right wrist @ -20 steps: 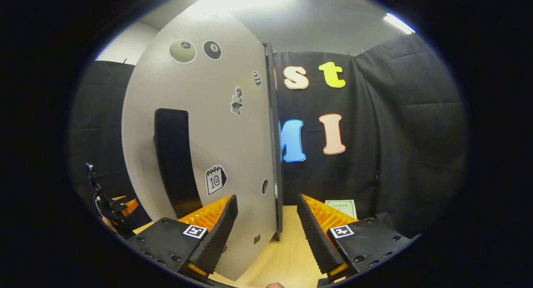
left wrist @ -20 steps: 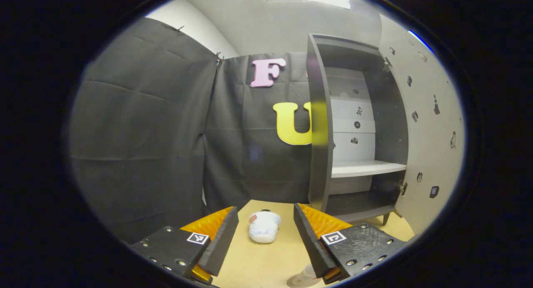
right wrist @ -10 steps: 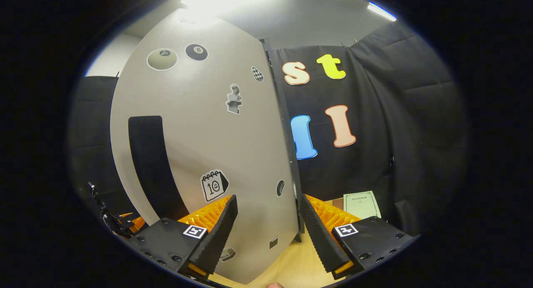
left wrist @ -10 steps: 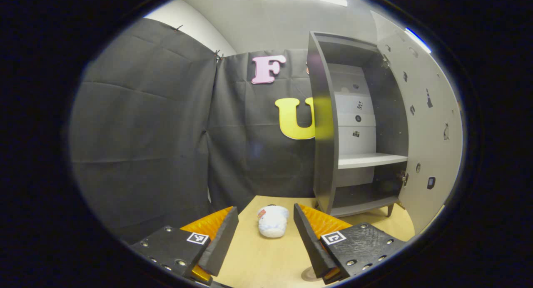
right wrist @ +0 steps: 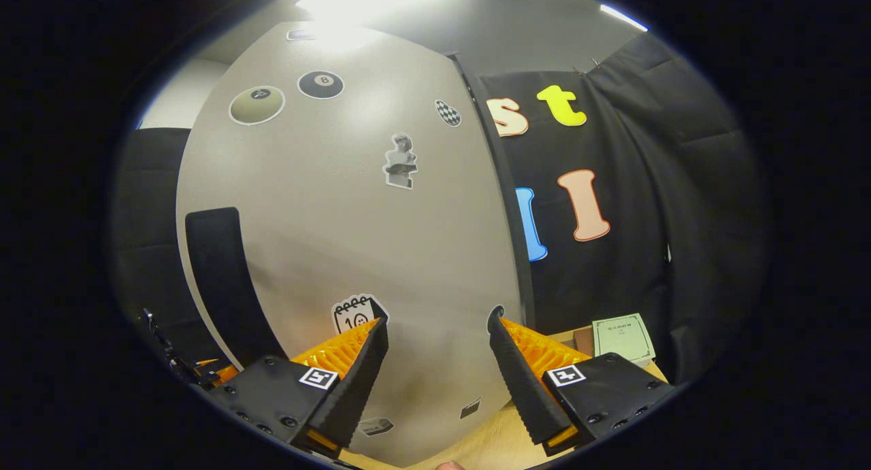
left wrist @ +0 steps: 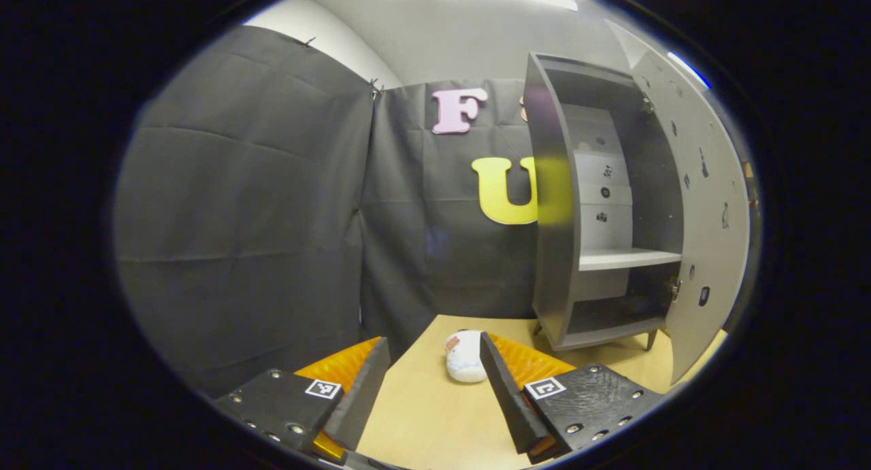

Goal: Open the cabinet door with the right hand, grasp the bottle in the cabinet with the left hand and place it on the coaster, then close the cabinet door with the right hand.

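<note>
Ahead of left gripper (left wrist: 433, 378), wide | bottle (left wrist: 465, 356) lying on table (left wrist: 435, 415)

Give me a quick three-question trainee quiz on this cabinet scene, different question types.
1. True or false: the cabinet door stands open.
2. The white bottle is: A) on the shelf, B) lying on the table, C) held in the left gripper.
3. Fill in: the right gripper faces the door's ___ side, jaws ___.

Key: 1 true; 2 B; 3 outer, open.
</note>
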